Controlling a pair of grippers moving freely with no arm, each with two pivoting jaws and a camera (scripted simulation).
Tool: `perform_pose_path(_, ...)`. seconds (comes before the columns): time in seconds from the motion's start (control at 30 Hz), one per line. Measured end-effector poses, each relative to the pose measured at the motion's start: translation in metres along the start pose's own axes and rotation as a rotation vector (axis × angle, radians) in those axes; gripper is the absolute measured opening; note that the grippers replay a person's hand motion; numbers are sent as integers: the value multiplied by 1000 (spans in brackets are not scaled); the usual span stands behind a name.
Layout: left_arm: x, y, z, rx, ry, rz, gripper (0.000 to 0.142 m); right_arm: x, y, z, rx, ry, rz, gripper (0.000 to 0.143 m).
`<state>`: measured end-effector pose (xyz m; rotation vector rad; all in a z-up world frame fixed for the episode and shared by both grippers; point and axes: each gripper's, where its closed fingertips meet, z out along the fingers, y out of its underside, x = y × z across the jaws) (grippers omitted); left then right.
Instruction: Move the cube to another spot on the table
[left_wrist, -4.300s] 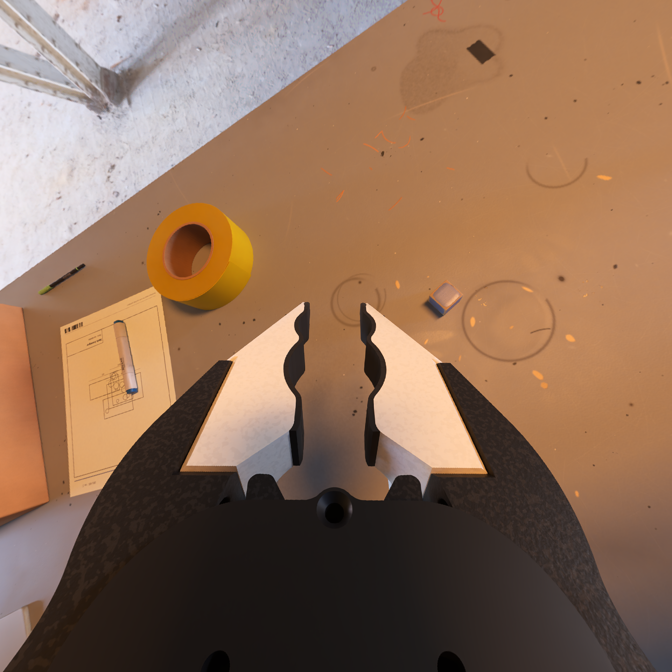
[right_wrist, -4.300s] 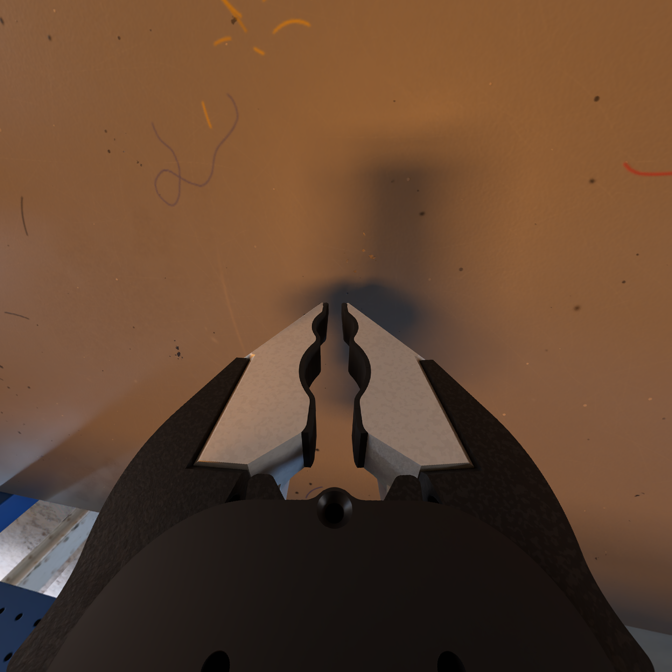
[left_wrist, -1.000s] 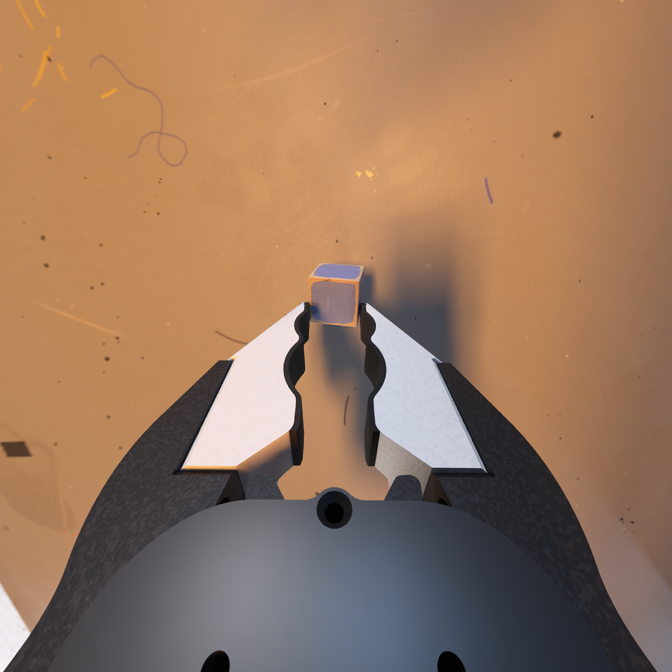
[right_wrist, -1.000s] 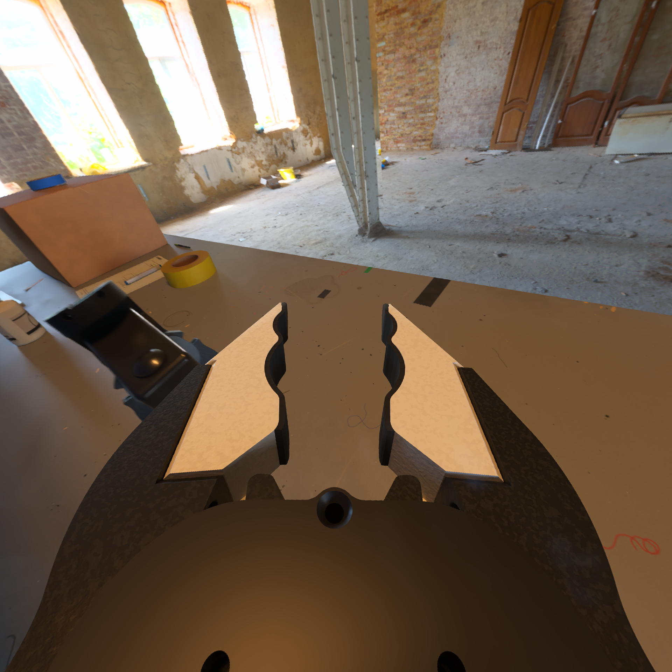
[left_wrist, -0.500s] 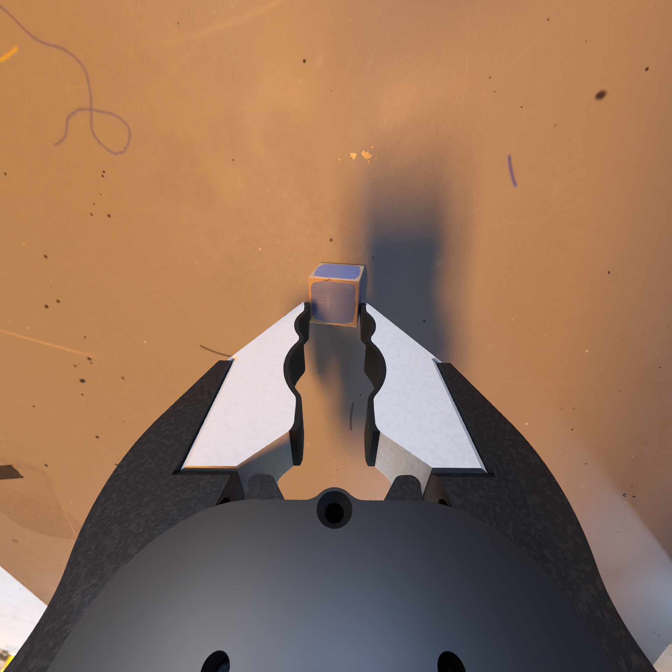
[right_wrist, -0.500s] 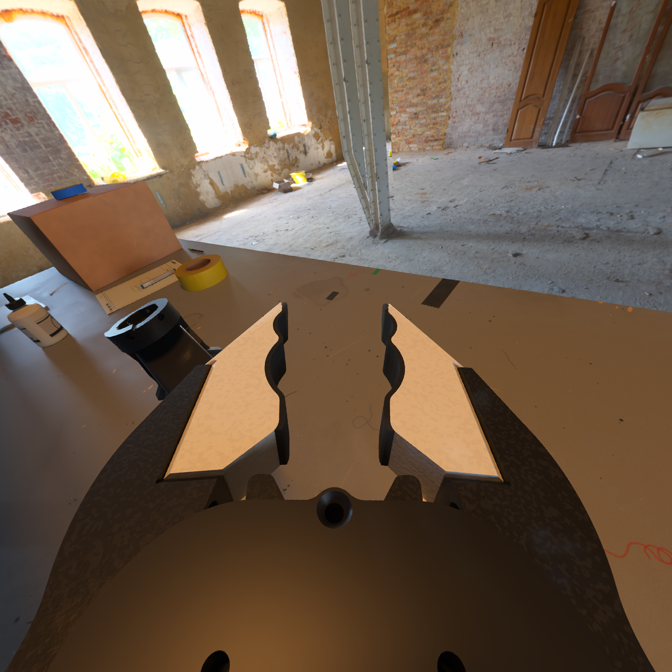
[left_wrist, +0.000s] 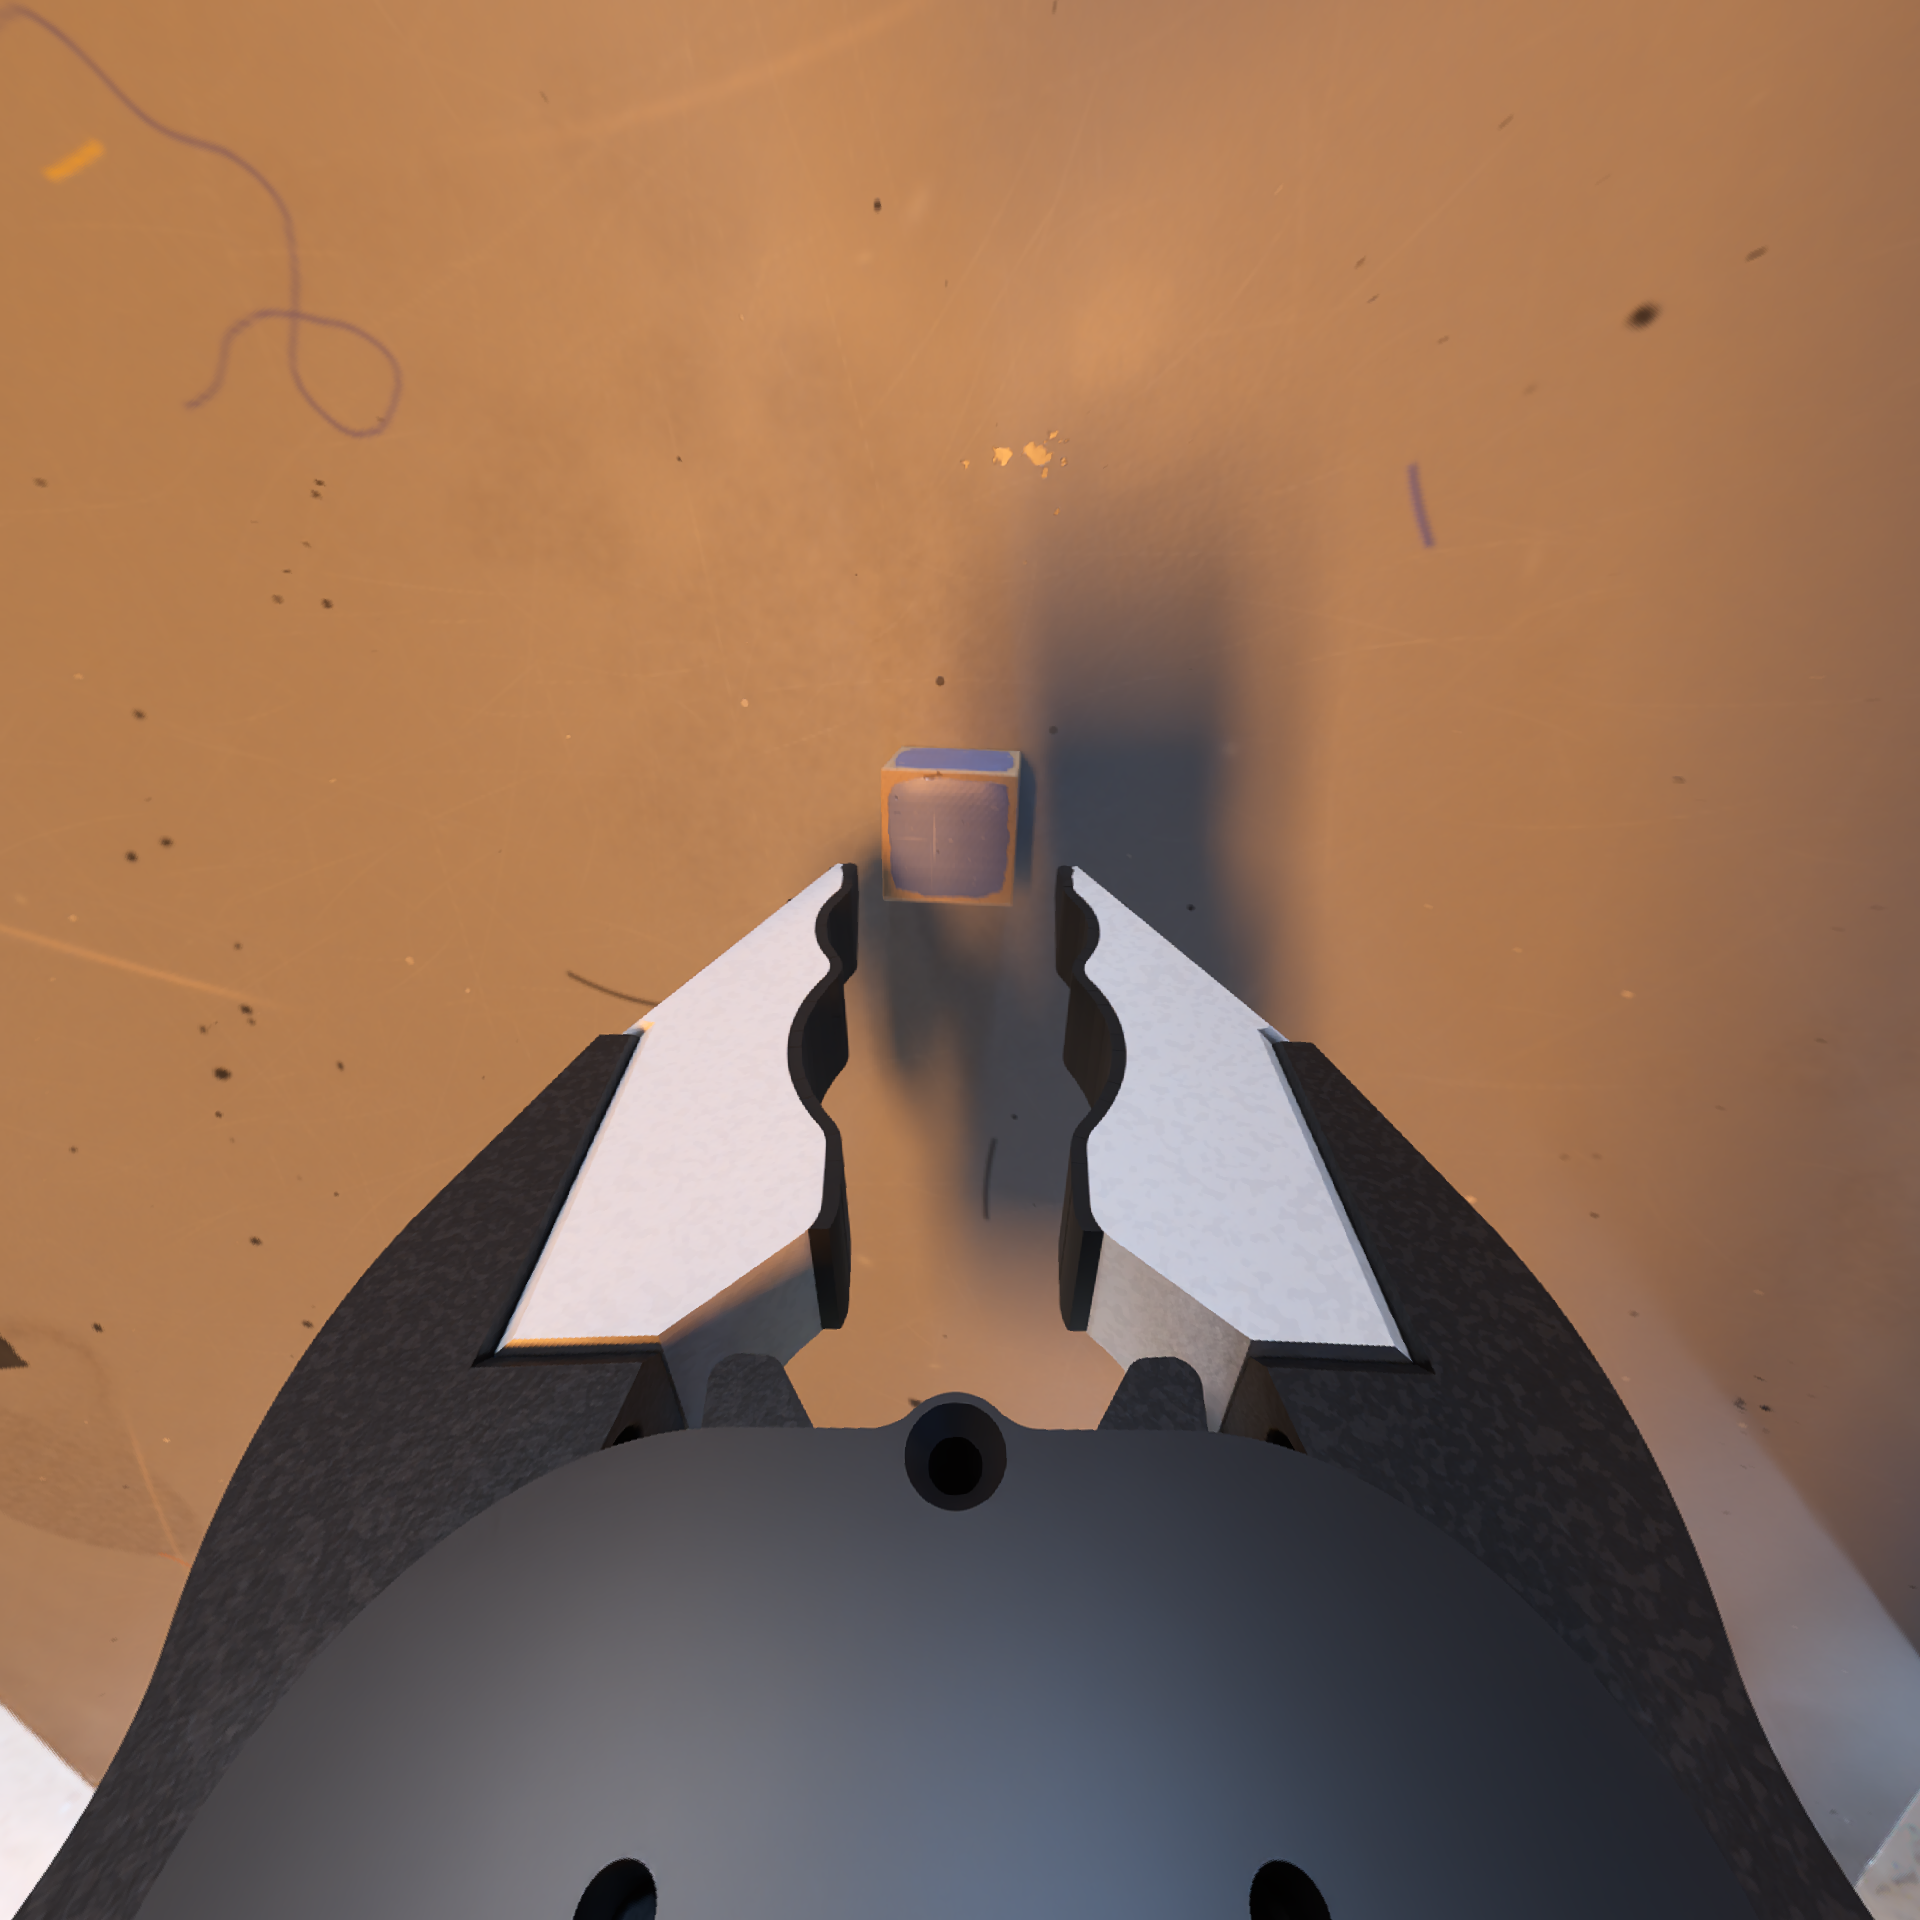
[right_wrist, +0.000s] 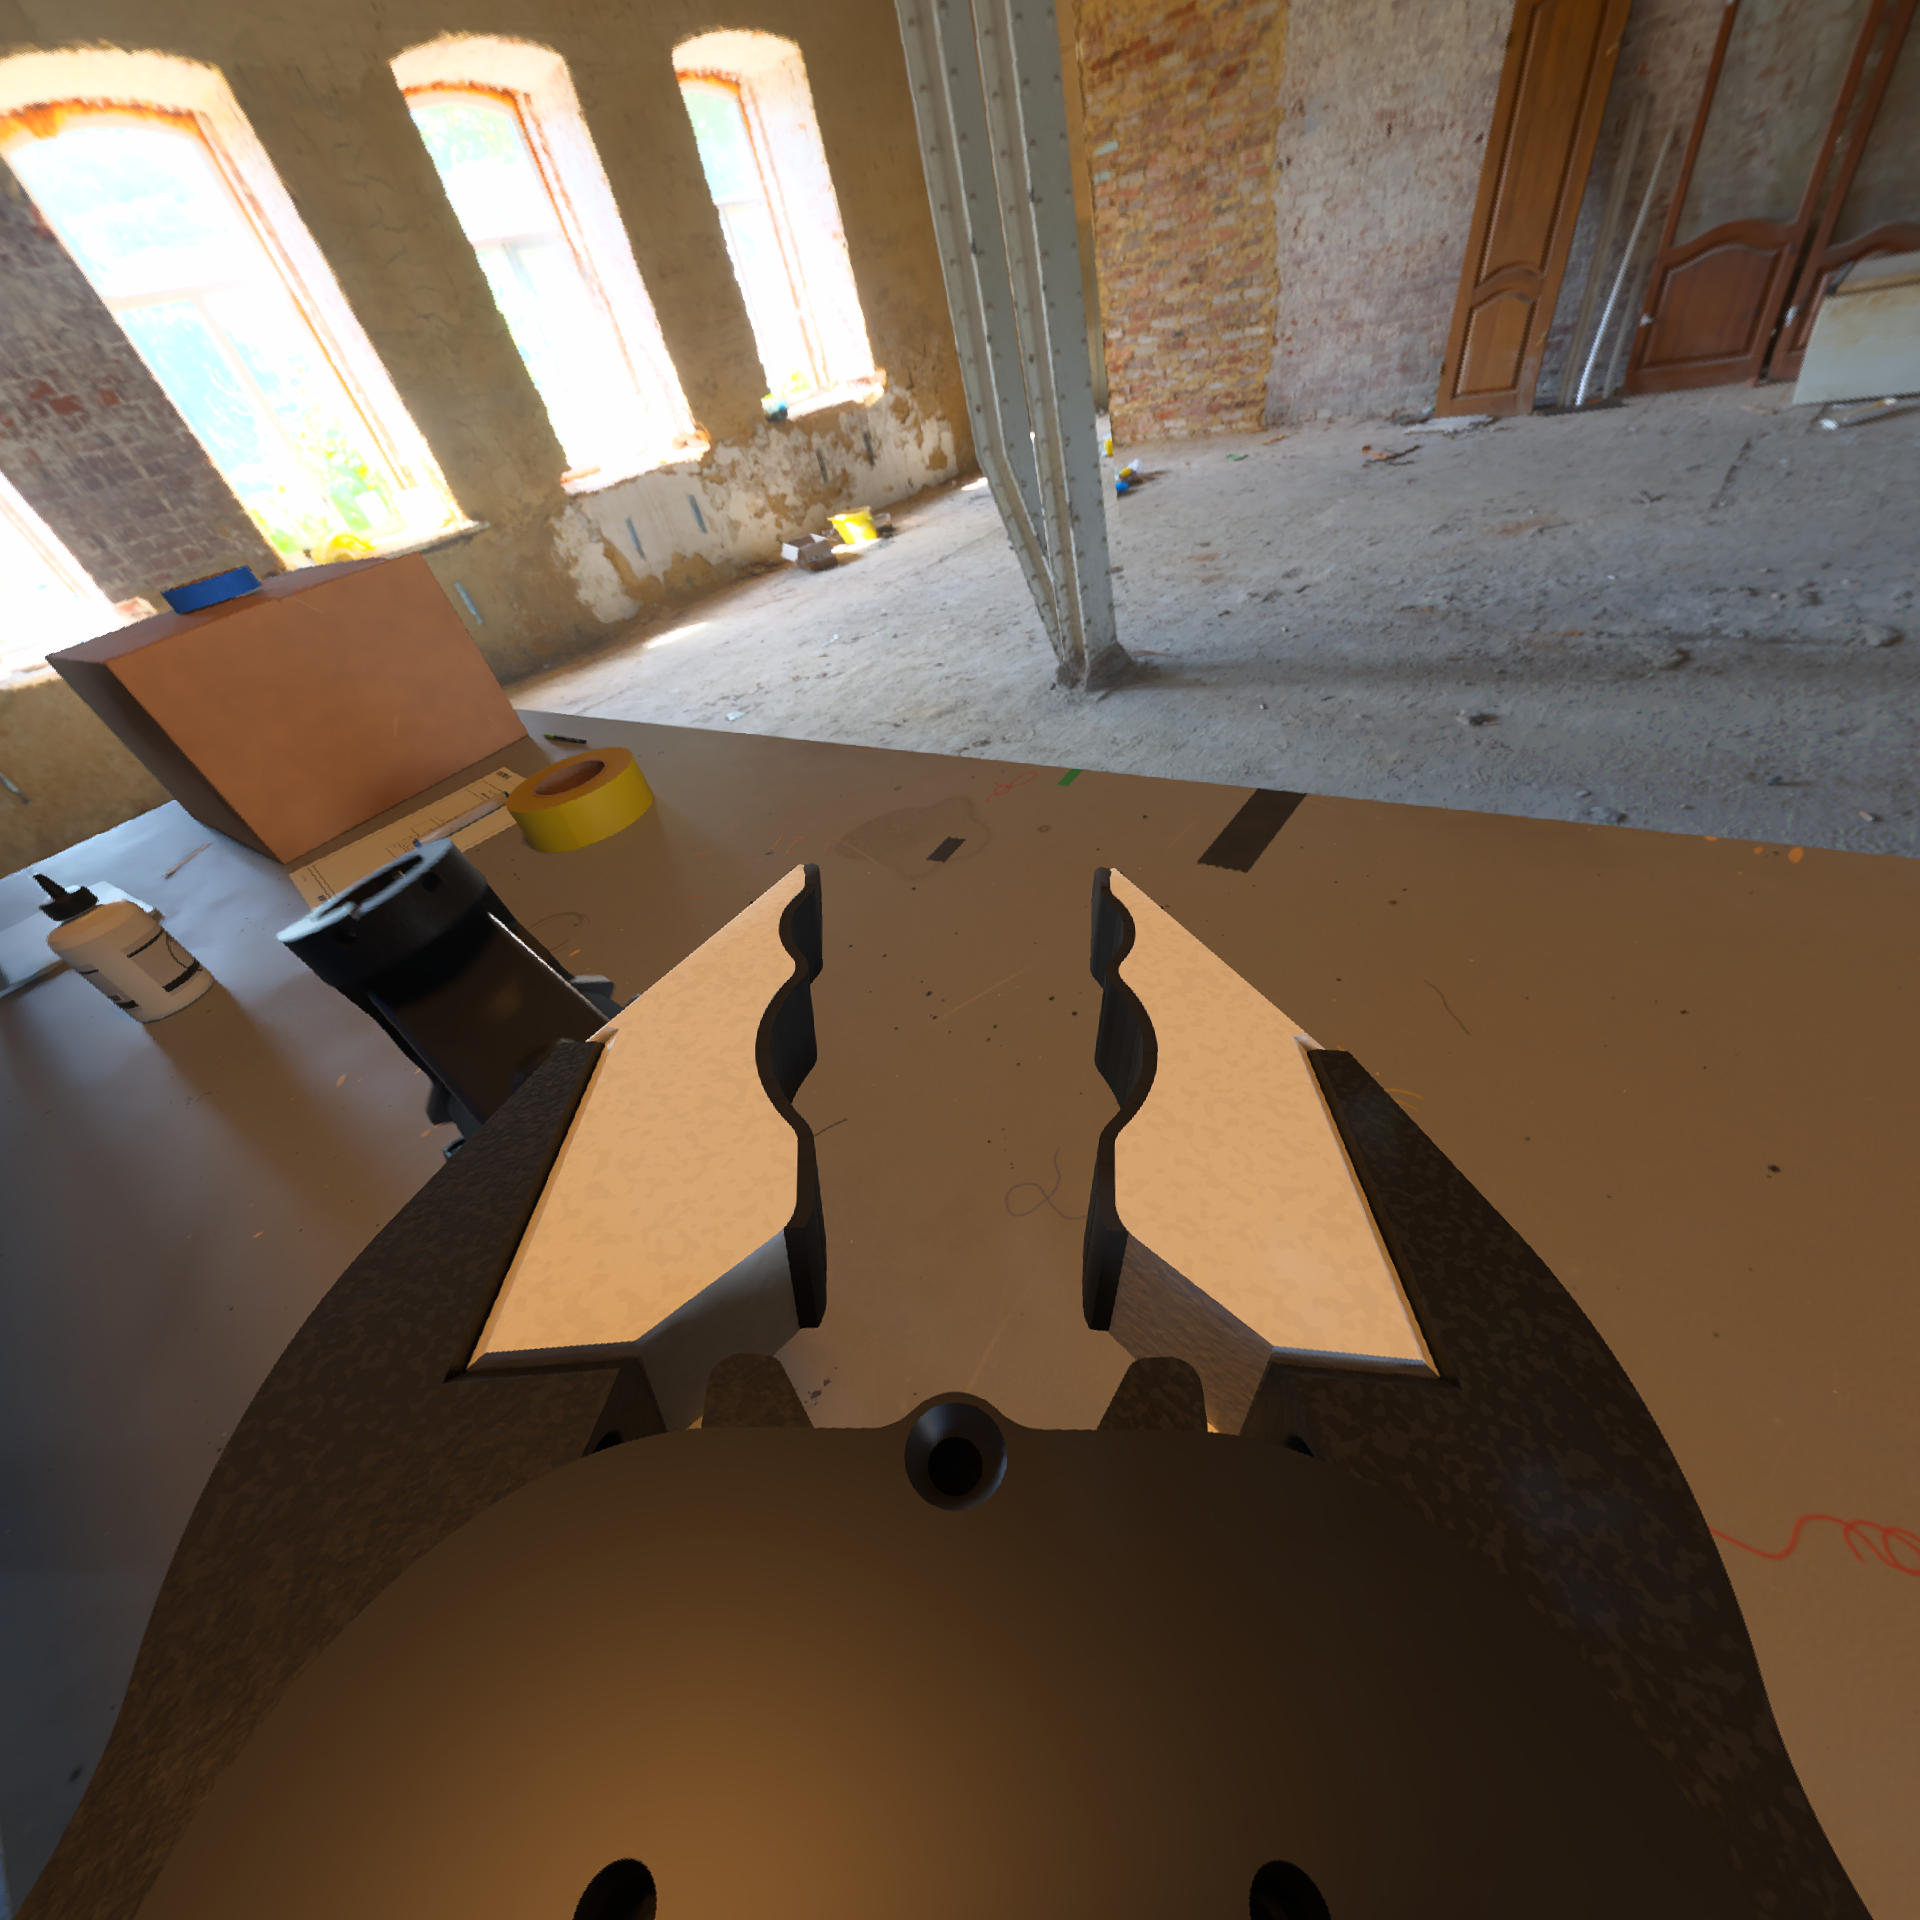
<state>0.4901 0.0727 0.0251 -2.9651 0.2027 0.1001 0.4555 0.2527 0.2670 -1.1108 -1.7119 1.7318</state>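
Note:
The cube (left_wrist: 948, 826), small with bluish-grey faces and tan edges, sits on the brown table (left_wrist: 520, 623) just past the tips of my left gripper (left_wrist: 954, 873). The left gripper is open, with a clear gap between the cube and each fingertip (left_wrist: 831, 914). A dark shadow lies to the cube's right. My right gripper (right_wrist: 951, 873) is open and empty, held above the table and pointing towards its far edge. The cube is not in the right wrist view, where the left gripper's black body (right_wrist: 416, 956) shows at the left.
At the table's far left stand a yellow tape roll (right_wrist: 582, 795), an orange box (right_wrist: 301, 696) with a blue tape roll (right_wrist: 213, 589) on top, a paper sheet (right_wrist: 416, 826) and a white bottle (right_wrist: 130, 961). The table's far edge (right_wrist: 1455, 821) drops to a concrete floor.
My left gripper's fingers have spread apart and let go of the cube, which they were pinching half a second ago. The right gripper has stayed open and barely moved.

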Motion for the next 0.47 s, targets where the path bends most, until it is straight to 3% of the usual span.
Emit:
perform_pose_path(0.1, 5, 2, -27, 77, -5, -14, 43, 1, -2, -3, 17, 2, -3, 52)
perform_pose_path(0.23, 8, 34, -87, 205, -101, -42, 37, 4, 0, -6, 18, 0, 14, 52)
perform_pose_path(0.37, -6, 110, -155, 283, -272, -139, 39, 5, 0, -9, 29, -11, 25, 52)
perform_pose_path(0.47, -13, 191, -176, 182, -334, -211, 40, 6, 2, -11, 9, -6, 27, 53)
